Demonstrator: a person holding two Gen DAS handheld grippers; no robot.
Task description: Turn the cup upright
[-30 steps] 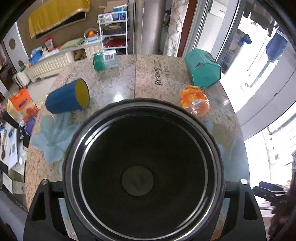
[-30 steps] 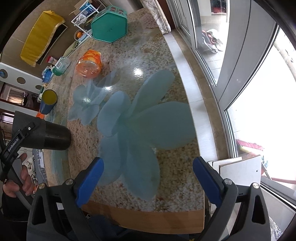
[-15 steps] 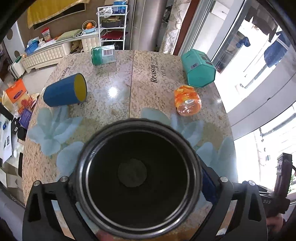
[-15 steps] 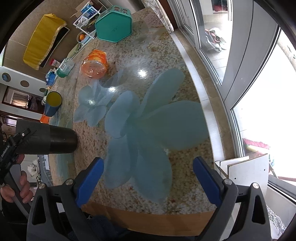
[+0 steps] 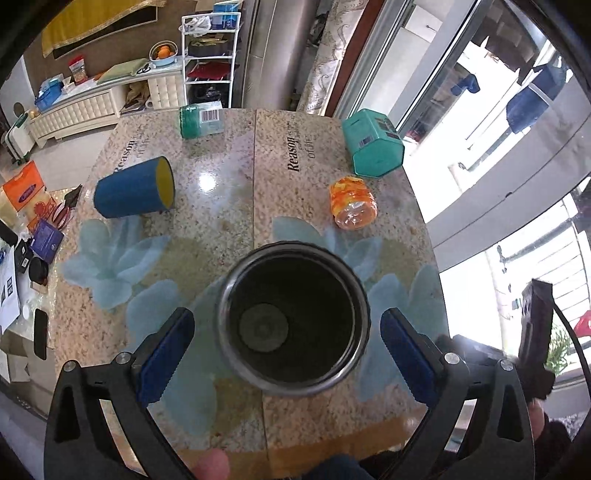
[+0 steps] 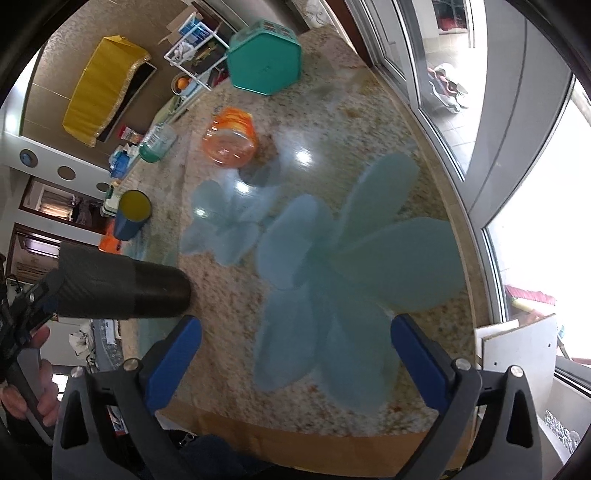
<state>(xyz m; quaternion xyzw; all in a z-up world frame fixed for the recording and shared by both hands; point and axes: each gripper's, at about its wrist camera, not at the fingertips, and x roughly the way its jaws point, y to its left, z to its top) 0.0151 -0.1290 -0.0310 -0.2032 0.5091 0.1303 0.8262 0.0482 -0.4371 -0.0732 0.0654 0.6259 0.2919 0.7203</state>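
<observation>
On the granite worktop [image 5: 229, 221], I see the black cup [image 5: 293, 325] upright between my left tongs [image 5: 286, 354], released. My right tongs [image 6: 295, 354] are released, grasping nothing.

Granite-patterned table [image 5: 229, 229] with pale blue flower print, glossy light reflections. Beyond table's far edge: white wire shelf rack [image 5: 208, 55], low white cabinet [image 5: 92, 107] beside rack, brown wall with yellow cloth [image 5: 96, 22]. Right of table: large bright windows [image 6: 524, 122], patterned curtain [image 5: 328, 62].
</observation>
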